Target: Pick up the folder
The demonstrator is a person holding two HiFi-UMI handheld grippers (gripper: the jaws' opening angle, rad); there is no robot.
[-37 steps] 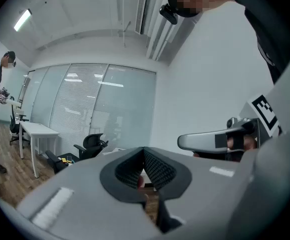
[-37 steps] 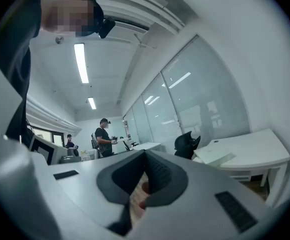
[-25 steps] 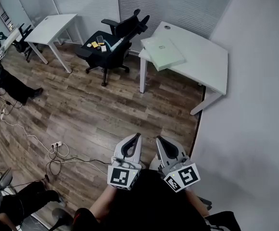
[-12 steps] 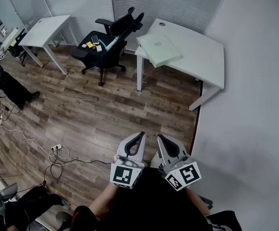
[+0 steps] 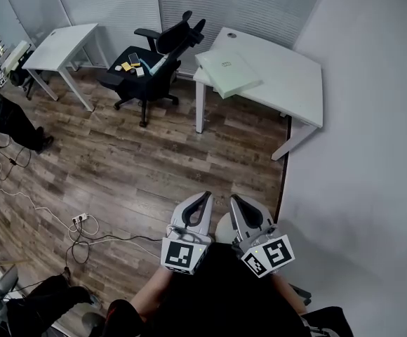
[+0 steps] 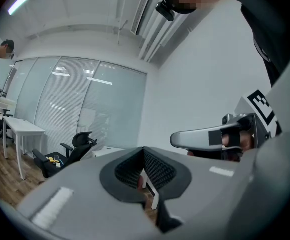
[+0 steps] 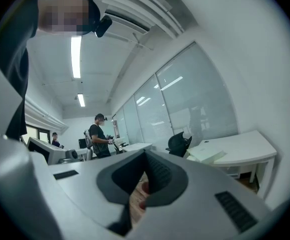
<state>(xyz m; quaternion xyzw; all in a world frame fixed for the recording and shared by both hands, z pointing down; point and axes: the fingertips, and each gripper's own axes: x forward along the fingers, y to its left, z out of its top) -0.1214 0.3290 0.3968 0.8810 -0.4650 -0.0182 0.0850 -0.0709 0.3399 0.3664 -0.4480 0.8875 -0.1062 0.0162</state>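
Head view: folder across the room, both grippers closed

I see the folder (image 5: 228, 74) lying flat on the white desk (image 5: 288, 90), at the corner nearest the black office chair (image 5: 158, 55) and well apart from my tools. My left gripper (image 5: 202, 197) and right gripper (image 5: 236, 199) sit side by side over the wood floor (image 5: 133, 167). Each has its jaws together, with nothing between them.

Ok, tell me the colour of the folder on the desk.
The folder is pale green, almost white; the head view shows it best.
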